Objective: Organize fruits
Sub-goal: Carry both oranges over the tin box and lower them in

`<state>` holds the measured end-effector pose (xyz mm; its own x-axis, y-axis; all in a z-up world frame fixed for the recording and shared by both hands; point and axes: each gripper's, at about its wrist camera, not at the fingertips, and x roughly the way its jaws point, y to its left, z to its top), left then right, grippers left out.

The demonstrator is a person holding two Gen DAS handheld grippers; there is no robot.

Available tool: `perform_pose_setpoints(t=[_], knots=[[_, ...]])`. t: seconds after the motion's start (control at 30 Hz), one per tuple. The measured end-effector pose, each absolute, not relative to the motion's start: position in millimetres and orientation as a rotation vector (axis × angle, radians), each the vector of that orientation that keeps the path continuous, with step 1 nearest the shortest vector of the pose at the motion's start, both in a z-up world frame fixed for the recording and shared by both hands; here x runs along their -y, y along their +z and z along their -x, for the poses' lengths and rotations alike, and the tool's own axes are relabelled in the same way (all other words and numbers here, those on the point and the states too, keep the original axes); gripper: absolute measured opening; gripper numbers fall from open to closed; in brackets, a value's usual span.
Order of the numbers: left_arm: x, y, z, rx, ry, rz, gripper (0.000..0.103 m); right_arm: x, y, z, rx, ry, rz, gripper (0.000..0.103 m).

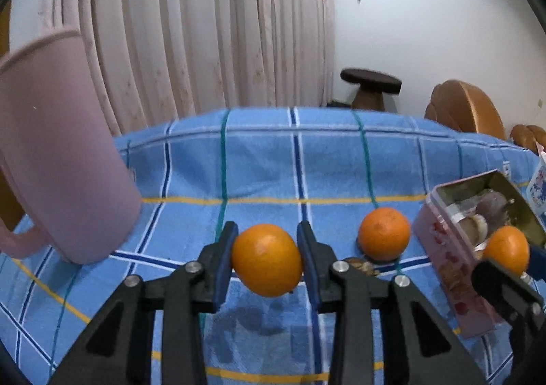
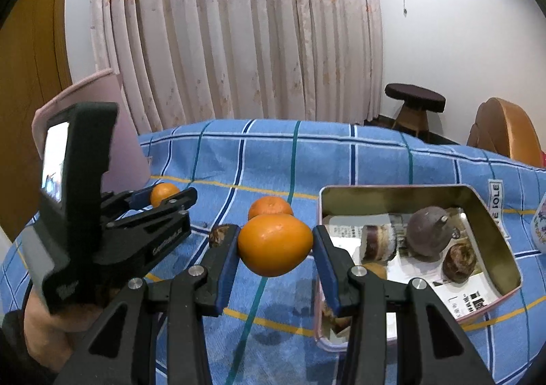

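Observation:
My left gripper (image 1: 267, 231) is shut on an orange (image 1: 266, 260), which hangs just above the blue checked cloth (image 1: 259, 166). My right gripper (image 2: 276, 234) is shut on a second orange (image 2: 274, 245), held left of an open pink tin (image 2: 392, 190). A third orange (image 1: 384, 234) (image 2: 270, 207) lies on the cloth between the two grippers. The right wrist view shows the left gripper (image 2: 169, 195) and its orange (image 2: 163, 193) at the left. In the left wrist view the right gripper (image 1: 512, 258) and its orange (image 1: 505, 250) are by the tin (image 1: 440, 248).
A tall pink pitcher (image 1: 58, 163) (image 2: 102, 132) stands at the cloth's left side. The tin holds several brown items, a dark round thing (image 2: 426, 231) and part of an orange fruit (image 2: 373, 269). A small brown lump (image 2: 218, 236) lies on the cloth. A hand (image 2: 51, 323) grips the left tool.

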<state>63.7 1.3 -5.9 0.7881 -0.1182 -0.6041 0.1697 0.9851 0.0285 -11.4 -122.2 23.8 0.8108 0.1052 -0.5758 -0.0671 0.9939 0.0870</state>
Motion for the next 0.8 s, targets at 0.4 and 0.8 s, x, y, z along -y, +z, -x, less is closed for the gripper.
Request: perform_pose_setpoints(t=[0.4, 0.8], knots=[[21.6, 14.9, -37.2, -0.591, -0.199, -0.052, 0.037, 154.8, 30.8, 18.5, -0.588, 0.062, -0.081, 0.045], [62.6, 18.8, -25.1, -0.573, -0.249, -0.08, 0.037, 202.4, 31.9, 20.4, -0.587, -0.006, -0.094, 0.045]])
